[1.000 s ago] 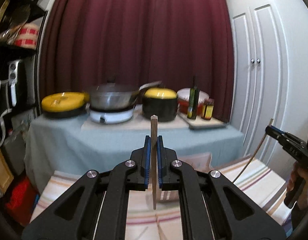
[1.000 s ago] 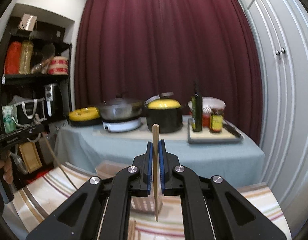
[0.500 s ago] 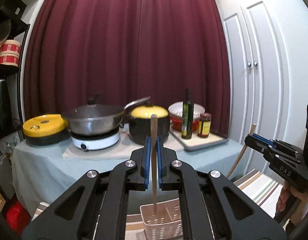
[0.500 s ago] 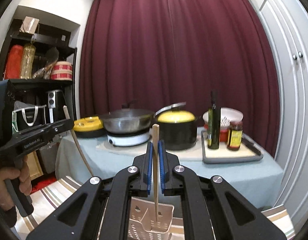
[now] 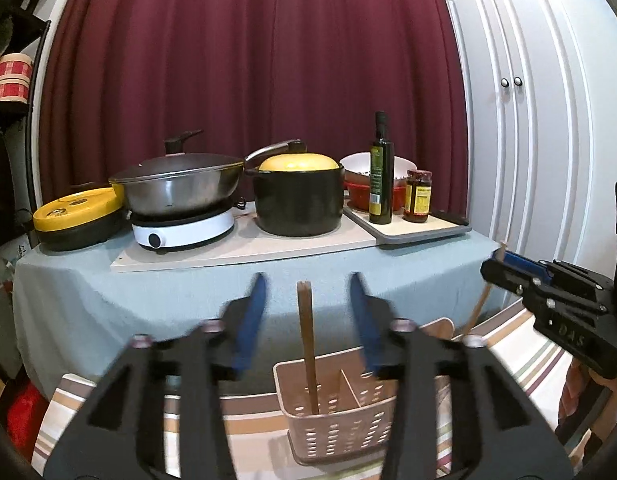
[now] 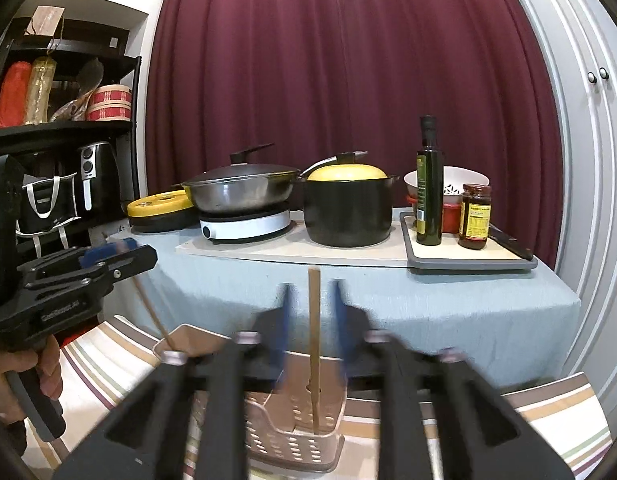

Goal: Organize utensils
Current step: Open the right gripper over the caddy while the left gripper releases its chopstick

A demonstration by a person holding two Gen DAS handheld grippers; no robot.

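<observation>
The left gripper (image 5: 304,320) has its blue fingers (image 5: 250,324) spread wide apart, and a dark wooden stick (image 5: 307,340) stands between them without touching either one. Its lower end rests inside the left compartment of the pink perforated caddy (image 5: 340,420), which sits on a striped cloth (image 5: 244,420). The right gripper (image 6: 310,320) is also open, with a paler wooden stick (image 6: 314,344) standing free between its fingers (image 6: 280,328), lower end inside the same caddy; which compartment, I cannot tell. Behind stands a bench (image 6: 448,300) with pots and bottles.
</observation>
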